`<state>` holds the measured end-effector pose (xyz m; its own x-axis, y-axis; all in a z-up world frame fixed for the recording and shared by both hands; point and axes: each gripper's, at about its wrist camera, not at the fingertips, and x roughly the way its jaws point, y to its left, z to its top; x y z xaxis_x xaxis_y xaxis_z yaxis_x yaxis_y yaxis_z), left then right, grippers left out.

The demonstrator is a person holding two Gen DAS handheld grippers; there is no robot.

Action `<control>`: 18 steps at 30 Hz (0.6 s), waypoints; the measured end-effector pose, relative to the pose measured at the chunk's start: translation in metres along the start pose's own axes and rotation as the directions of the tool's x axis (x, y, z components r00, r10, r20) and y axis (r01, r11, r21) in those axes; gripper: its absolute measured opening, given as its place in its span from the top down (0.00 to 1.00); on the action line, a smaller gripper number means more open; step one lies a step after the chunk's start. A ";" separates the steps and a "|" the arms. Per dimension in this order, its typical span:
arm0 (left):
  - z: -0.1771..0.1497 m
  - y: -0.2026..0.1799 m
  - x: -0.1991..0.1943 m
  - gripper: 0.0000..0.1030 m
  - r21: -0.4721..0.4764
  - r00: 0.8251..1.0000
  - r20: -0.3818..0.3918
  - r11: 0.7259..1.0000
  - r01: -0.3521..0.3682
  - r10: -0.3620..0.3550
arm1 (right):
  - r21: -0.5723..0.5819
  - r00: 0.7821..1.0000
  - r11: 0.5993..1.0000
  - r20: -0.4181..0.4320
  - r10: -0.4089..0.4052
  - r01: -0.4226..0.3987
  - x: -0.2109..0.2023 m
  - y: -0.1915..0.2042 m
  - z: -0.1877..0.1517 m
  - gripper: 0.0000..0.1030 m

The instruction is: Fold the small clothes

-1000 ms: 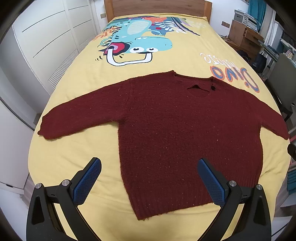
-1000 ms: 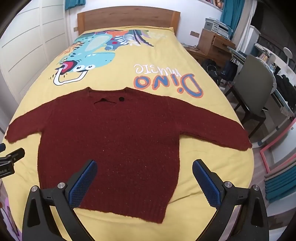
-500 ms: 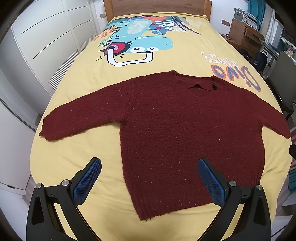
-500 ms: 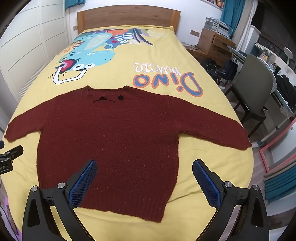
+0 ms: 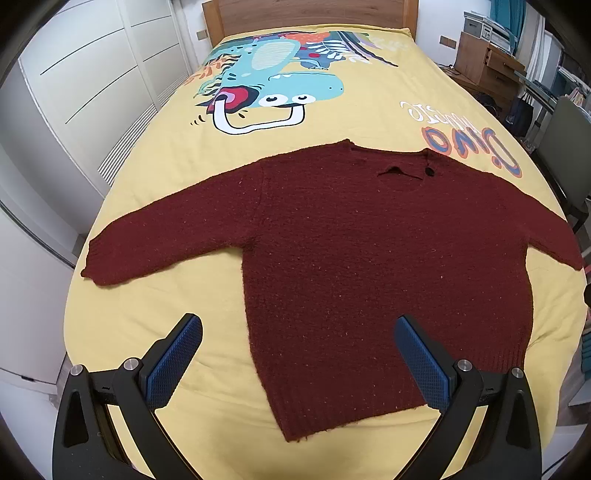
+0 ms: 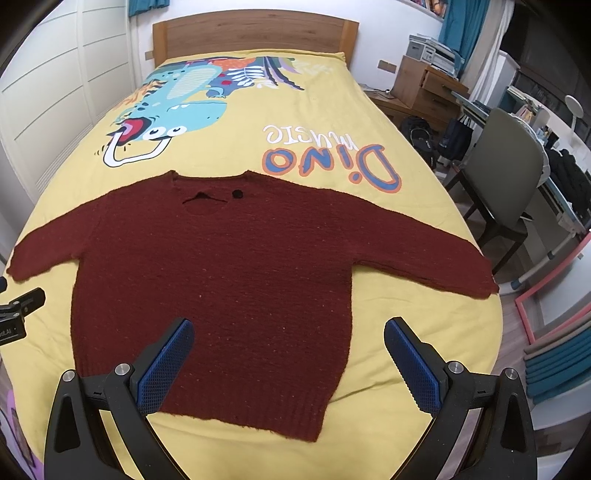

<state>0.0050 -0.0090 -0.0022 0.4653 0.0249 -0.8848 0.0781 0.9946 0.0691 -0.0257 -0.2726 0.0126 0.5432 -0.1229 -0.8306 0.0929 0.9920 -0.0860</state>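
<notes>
1. The sweater (image 5: 369,266) lies flat on the bed (image 5: 155,206). It is spread out, with both sleeves stretched to the sides. Nothing is folded yet.

2. Its neck points away, toward the headboard (image 6: 255,35). Its bottom hem is the part closest to both grippers. So the body runs straight away from the jaws, and the sleeves run across, left to right.

3. The left gripper (image 5: 297,360) is wide open and holds nothing. It hangs above the near left part of the sweater. The left edge of the body and the left hem corner show between its two fingers. One blue pad (image 5: 173,360) is over bare yellow cover, the other over red knit.

4. The right gripper (image 6: 288,363) is wide open too, and holds nothing. It hangs above the near right part. The right hem corner shows between its fingers.

5. The left sleeve (image 5: 166,236) lies ahead and to the left of the left gripper, so that one is nearer to it. Its cuff is close to the left side of the bed.

6. The right sleeve (image 6: 417,251) lies ahead and to the right of the right gripper, so that one is nearer to it. Its cuff reaches the right side of the bed.

7. I think each gripper should take its own side. A good first fold would bring a sleeve across the body. The knit looks thick and soft, so a pinch may grab both layers.
</notes>
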 end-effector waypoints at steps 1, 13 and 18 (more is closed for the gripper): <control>0.000 0.000 0.000 0.01 -0.001 1.000 -0.001 1.000 0.002 -0.002 | 0.000 1.000 1.000 0.000 -0.001 0.001 0.000 -0.001 0.000 0.01; 0.000 0.002 0.005 0.01 0.007 1.000 -0.009 1.000 0.000 0.000 | -0.013 1.000 1.000 -0.011 -0.006 0.006 0.004 0.003 0.002 0.01; -0.001 0.003 0.008 0.01 0.003 1.000 -0.013 1.000 0.005 -0.005 | -0.020 1.000 1.000 -0.022 -0.013 0.012 0.007 0.004 0.002 0.01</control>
<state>0.0078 -0.0055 -0.0095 0.4538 0.0209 -0.8909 0.0829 0.9944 0.0656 -0.0199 -0.2692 0.0073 0.5235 -0.1350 -0.8413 0.0833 0.9908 -0.1071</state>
